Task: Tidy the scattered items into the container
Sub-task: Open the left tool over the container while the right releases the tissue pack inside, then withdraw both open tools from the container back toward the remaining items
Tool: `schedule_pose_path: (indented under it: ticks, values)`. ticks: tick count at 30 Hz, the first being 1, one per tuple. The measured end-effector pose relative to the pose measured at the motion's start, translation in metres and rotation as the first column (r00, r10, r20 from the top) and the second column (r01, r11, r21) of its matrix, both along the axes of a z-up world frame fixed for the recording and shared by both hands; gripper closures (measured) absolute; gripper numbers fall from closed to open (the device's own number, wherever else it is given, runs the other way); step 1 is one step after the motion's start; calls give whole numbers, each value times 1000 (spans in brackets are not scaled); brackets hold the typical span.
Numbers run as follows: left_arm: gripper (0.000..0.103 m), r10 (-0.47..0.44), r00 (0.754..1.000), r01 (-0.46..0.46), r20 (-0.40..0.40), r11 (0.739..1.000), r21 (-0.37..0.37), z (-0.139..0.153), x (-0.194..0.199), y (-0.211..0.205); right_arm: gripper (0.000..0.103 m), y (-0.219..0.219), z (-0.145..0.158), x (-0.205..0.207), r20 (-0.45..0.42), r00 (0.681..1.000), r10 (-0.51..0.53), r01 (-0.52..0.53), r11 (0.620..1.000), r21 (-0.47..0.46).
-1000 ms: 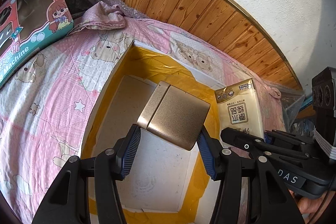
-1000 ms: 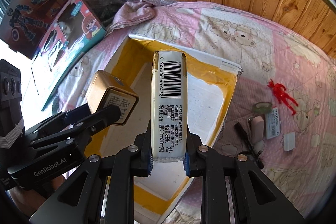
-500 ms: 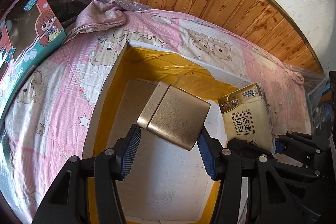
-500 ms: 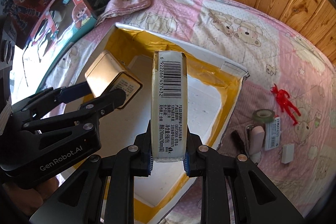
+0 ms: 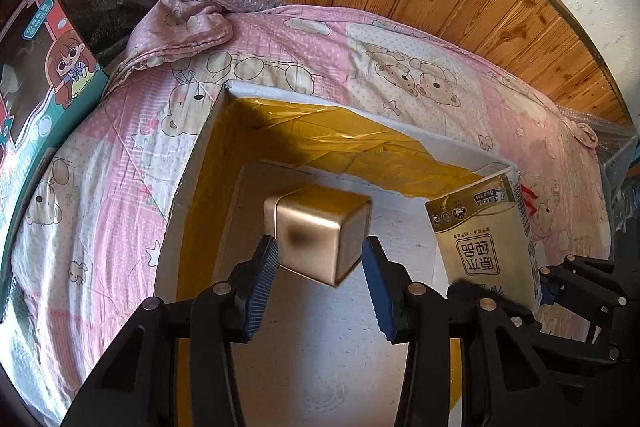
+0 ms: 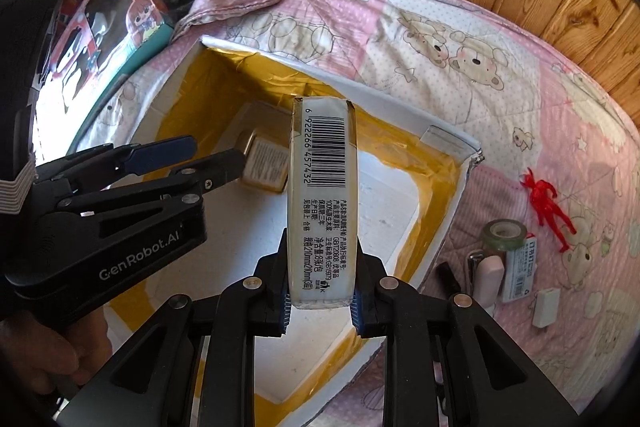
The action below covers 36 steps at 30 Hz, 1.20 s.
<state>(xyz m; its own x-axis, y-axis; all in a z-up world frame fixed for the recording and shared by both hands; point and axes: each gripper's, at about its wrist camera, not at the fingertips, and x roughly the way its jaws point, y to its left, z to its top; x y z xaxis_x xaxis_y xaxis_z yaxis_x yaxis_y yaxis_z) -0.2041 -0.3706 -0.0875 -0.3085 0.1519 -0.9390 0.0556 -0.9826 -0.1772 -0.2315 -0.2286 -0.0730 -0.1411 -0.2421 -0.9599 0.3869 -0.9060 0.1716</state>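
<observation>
A white foam container [image 5: 320, 99] lined with yellow tape lies open on the pink bedspread. A gold tin [image 5: 320, 239] shows blurred just past the blue pads of my left gripper [image 5: 320, 275], loose from them. From the right wrist the tin [image 6: 262, 163] lies low inside the container [image 6: 360, 87], beyond my open left gripper [image 6: 216, 155]. My right gripper [image 6: 320, 291] is shut on a gold tissue pack [image 6: 322, 195], held upright over the container. The tissue pack [image 5: 484, 239] also shows at the left view's right side.
Right of the container lie a red figure [image 6: 546, 203], a tape roll [image 6: 503, 233], a small white box [image 6: 546, 307] and a few other small items. A toy box [image 5: 48, 67] and a crumpled pink cloth [image 5: 180, 27] sit at the back left. Wood panelling lines the wall.
The gold tin has left the left gripper's pads and dropped into the container. Both grippers have moved further over the container; the tissue pack stays clamped.
</observation>
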Motion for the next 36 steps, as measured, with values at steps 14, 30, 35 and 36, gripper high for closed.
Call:
schedule_pose_path:
  ticks: [14, 30, 35, 36]
  values:
    - [58, 87, 996, -86, -8, 993, 85, 10, 11, -35, 67, 8, 4, 10, 8, 998, -63, 63, 996, -65]
    - [58, 102, 994, -96, -40, 986, 134, 40, 68, -38, 67, -3, 21, 58, 17, 999, -30, 32, 992, -121]
    - [56, 105, 992, -95, -73, 987, 127, 57, 84, -36, 67, -4, 30, 76, 8, 1000, -29, 30, 991, -133]
    - [56, 104, 991, -93, -83, 988, 123, 61, 87, -35, 67, -3, 32, 79, 6, 1000, -30, 31, 990, -137]
